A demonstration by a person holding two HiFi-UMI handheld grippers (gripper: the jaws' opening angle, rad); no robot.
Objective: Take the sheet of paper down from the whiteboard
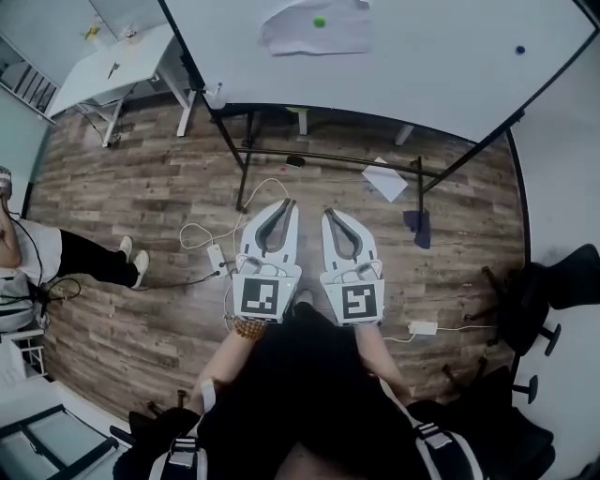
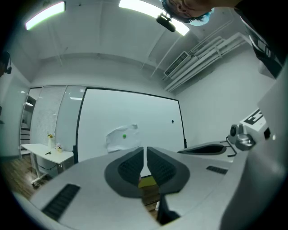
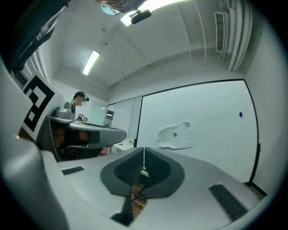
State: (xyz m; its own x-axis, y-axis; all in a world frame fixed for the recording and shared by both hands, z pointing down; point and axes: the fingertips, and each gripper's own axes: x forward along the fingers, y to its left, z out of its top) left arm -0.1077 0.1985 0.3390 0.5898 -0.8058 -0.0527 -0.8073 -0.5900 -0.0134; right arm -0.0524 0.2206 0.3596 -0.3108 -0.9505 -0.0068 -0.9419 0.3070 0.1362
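A crumpled white sheet of paper [image 1: 314, 28] hangs on the whiteboard [image 1: 422, 66], pinned by a small green magnet [image 1: 320, 21]. The same paper [image 2: 121, 137] shows ahead in the left gripper view, and the paper [image 3: 175, 134] also appears in the right gripper view. My left gripper [image 1: 283, 202] and right gripper [image 1: 330, 214] are held side by side, level, well short of the board. Both are shut with nothing between their jaws. The left gripper [image 2: 145, 150] and right gripper [image 3: 144, 152] point toward the board.
A blue magnet [image 1: 519, 50] sits on the whiteboard at the right. A loose paper [image 1: 385, 179] and a dark object [image 1: 418, 228] lie on the wood floor under the board stand. A white table [image 1: 112, 66] stands at the left. A seated person [image 1: 56, 258] is at the left; cables and a power strip [image 1: 217, 257] lie on the floor.
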